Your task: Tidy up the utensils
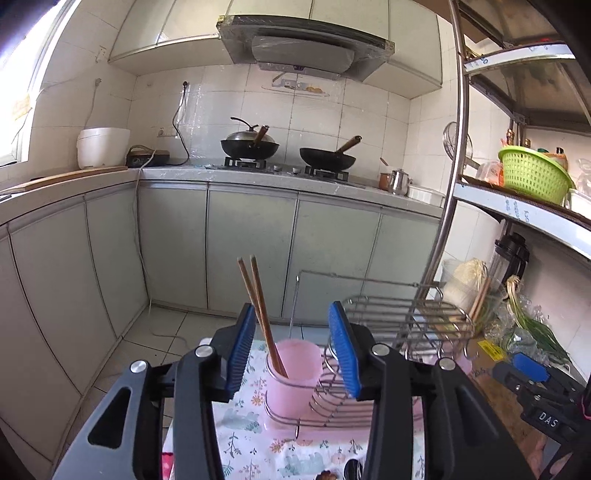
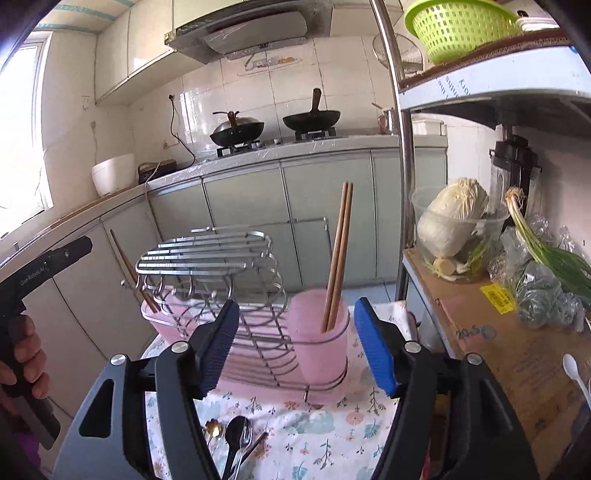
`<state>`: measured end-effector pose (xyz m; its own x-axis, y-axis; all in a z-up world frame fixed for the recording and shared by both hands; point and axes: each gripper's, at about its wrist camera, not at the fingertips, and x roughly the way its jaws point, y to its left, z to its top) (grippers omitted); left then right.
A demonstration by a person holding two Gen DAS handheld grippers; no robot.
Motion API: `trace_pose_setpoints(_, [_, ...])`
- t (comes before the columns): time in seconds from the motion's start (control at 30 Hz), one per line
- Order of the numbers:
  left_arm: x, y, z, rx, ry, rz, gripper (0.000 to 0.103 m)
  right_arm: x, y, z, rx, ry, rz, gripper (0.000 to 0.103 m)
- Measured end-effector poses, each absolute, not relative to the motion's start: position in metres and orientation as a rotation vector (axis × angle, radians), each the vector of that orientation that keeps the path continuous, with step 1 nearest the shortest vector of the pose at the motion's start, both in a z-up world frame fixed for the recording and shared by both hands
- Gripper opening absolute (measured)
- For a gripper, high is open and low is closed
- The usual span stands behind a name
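A pink cup [image 1: 299,373] holding two wooden chopsticks [image 1: 255,288] sits in a ring of the wire dish rack [image 1: 399,314] on a floral cloth [image 1: 243,417]. My left gripper [image 1: 293,350] is open just short of that cup, its pads touching nothing. In the right wrist view another pink cup [image 2: 321,332] with chopsticks [image 2: 338,258] stands at the rack's [image 2: 210,254] right end, and my right gripper [image 2: 295,347] is open in front of it, empty. The first pink cup [image 2: 162,325] stands at the rack's left. A black spoon [image 2: 236,432], a fork [image 2: 243,443] and a gold spoon [image 2: 213,428] lie on the cloth [image 2: 314,424].
A steel shelf post [image 2: 402,184] rises right of the rack. The shelf holds a bowl with cabbage [image 2: 454,229], green onions [image 2: 546,251], a white spoon [image 2: 576,369] and a green basket [image 2: 458,29] above. A hand [image 2: 26,354] holds the left gripper's handle. Woks [image 1: 251,144] sit on the far stove.
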<state>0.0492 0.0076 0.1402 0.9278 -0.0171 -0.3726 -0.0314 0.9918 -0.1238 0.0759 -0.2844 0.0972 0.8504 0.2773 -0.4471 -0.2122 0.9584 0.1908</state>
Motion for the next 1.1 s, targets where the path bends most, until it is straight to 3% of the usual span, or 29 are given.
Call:
trace_pose_setpoints(0.4, [0.051,0.007,0.009,-0.219,0.853,-0.125,0.04,0.061,-0.263,0.011,0.129,0.739,0.307,0.065])
trace_pose_setpoints(0.67, [0.072,0.0,-0.074,-0.357,1.195,-0.168,0.02,0.063,-0.257,-0.035,0.187,0.911,0.376,0.065])
trace_pose_setpoints(1.03, [0.091,-0.022,-0.095,-0.334,1.262,-0.146,0.016,0.069,-0.259,-0.054,0.275,1.0,0.447,0.045])
trace_pose_setpoints(1.07, [0.091,-0.025,-0.094,-0.313,1.256,-0.144,0.015,0.069,-0.258,-0.056,0.285,1.012,0.455,0.043])
trace_pose_setpoints(1.1, [0.092,-0.028,-0.093,-0.291,1.252,-0.134,0.008,0.07,-0.257,-0.058,0.295,1.022,0.464,0.041])
